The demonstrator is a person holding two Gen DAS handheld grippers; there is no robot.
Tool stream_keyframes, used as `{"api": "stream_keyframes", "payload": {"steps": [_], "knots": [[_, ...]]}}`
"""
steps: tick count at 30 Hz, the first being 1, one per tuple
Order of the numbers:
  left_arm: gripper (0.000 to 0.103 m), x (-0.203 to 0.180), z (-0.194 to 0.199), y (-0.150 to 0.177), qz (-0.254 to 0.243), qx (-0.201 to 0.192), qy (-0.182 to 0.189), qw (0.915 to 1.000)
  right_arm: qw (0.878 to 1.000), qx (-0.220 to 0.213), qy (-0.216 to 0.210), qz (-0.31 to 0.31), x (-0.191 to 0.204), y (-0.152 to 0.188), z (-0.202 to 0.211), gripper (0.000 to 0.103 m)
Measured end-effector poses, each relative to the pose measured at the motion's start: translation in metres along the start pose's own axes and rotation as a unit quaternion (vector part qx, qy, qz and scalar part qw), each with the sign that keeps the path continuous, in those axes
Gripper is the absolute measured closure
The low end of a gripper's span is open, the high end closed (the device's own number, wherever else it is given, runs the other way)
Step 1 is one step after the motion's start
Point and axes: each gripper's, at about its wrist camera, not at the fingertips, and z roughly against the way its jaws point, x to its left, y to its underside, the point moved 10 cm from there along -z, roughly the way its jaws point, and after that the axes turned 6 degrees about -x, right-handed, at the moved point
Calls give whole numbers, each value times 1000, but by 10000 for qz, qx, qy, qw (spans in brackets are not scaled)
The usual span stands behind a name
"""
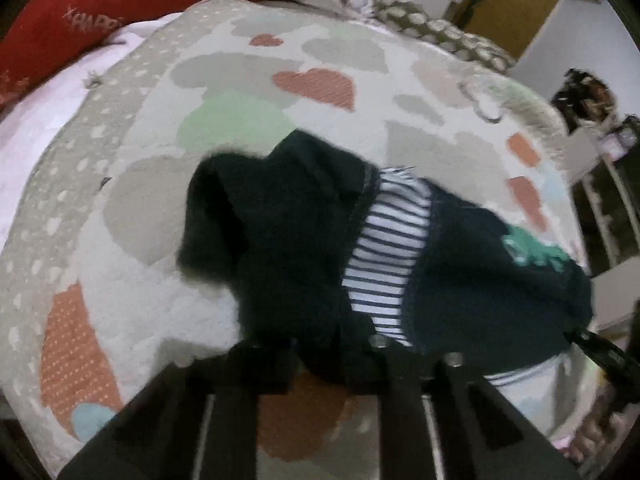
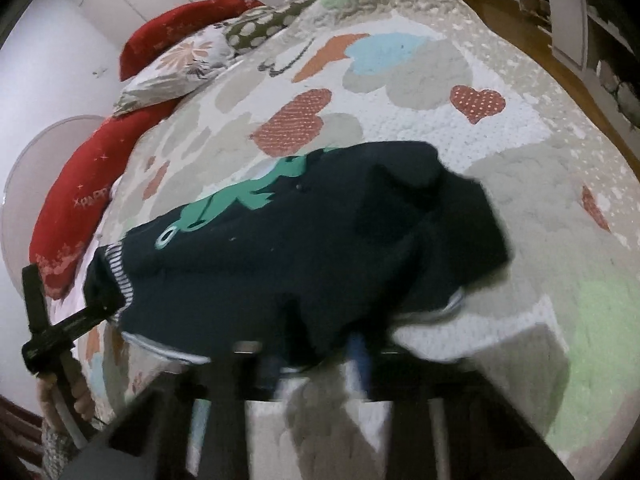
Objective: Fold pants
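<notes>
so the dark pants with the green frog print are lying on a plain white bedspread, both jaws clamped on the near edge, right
Not plain white: the bedspread is a quilt patterned with hearts and blotches in red, grey, green and blue, as the right wrist view shows. The rest holds: the dark pants carry a green frog print, and both grippers' jaws are clamped on their near edge.

I see a bed under a heart-patterned quilt (image 2: pixel 420 128) — red pillows (image 2: pixel 68 216) at its head. White wall (image 1: pixel 560 36), wooden floor (image 2: pixel 532 32).

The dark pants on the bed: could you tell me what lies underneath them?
Under the dark pants lies the heart-patterned quilt, visible all around them. A striped lining shows where the fabric parts. Whatever part of the quilt sits directly beneath is covered.
</notes>
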Motion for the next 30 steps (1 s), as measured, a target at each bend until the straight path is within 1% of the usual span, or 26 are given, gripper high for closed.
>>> {"api": "stream_keyframes", "payload": {"steps": [1, 4, 8, 11, 14, 16, 18, 20, 23, 26, 28, 30], "knots": [[89, -2, 5, -2, -30, -60, 53, 10000, 10000, -12, -71, -48, 0, -3, 0, 93], [90, -8, 20, -8, -13, -126, 275, 9995, 9997, -190, -86, 94, 7, -13, 9, 96], [90, -10, 33, -20, 282, -86, 593, 9978, 9983, -439, -115, 379, 27, -36, 25, 96], [91, -8, 41, -27, 479, -143, 803, 9955, 9978, -467, -281, 384, 37, -49, 32, 96], [91, 1, 41, -28, 658, -124, 848, 9941, 9978, -439, -359, 331, 36, -49, 37, 96], [92, 4, 40, -28, 883, 2, 1020, 9909, 9984, -384, -321, 264, 30, -43, 37, 96], [92, 1, 43, -30, 941, 22, 1152, 9889, 9986, -357, -304, 259, 28, -38, 38, 97], [92, -4, 48, -35, 912, -33, 1212, 9884, 9979, -426, -328, 359, 35, -39, 44, 97], [92, -8, 49, -45, 944, -25, 1307, 9869, 9962, -556, -447, 496, 50, -53, 52, 97], [92, -5, 36, -61, 1046, 105, 1210, 9871, 9951, -632, -485, 577, 61, -74, 52, 97], [92, 1, 22, -78, 1145, 97, 1062, 9877, 9952, -652, -412, 597, 64, -93, 45, 97], [92, 3, 4, -101, 1261, 65, 1096, 9859, 9959, -653, -349, 525, 64, -111, 34, 97]]}}
